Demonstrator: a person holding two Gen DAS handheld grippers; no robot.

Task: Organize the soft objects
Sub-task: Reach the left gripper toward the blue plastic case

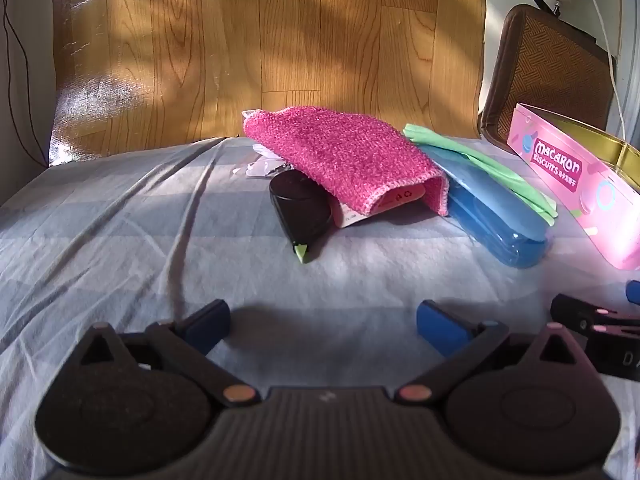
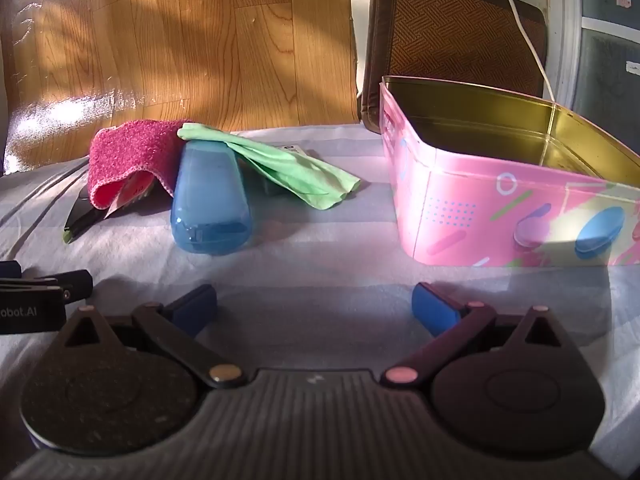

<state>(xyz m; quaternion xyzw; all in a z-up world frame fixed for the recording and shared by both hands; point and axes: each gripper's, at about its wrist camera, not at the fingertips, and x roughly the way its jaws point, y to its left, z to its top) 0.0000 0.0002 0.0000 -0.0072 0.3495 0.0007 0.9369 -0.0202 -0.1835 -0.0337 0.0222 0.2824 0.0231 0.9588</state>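
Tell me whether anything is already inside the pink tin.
No: in the right wrist view the pink tin stands open and only its bare gold interior shows.

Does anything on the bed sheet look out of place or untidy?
Yes. The pink knitted cloth lies draped over an uncapped highlighter and a packet, and the green cloth hangs across the blue plastic case. Soft and hard things are heaped together, while the pink tin looks empty.

Pink cloth (image 1: 344, 156) covers most of a red-labelled packet (image 1: 394, 200) and the rear of the black highlighter (image 1: 300, 210) beside it; right of the cloth, the pink tin (image 1: 576, 184) is cut by the frame edge; packet print too small to read.
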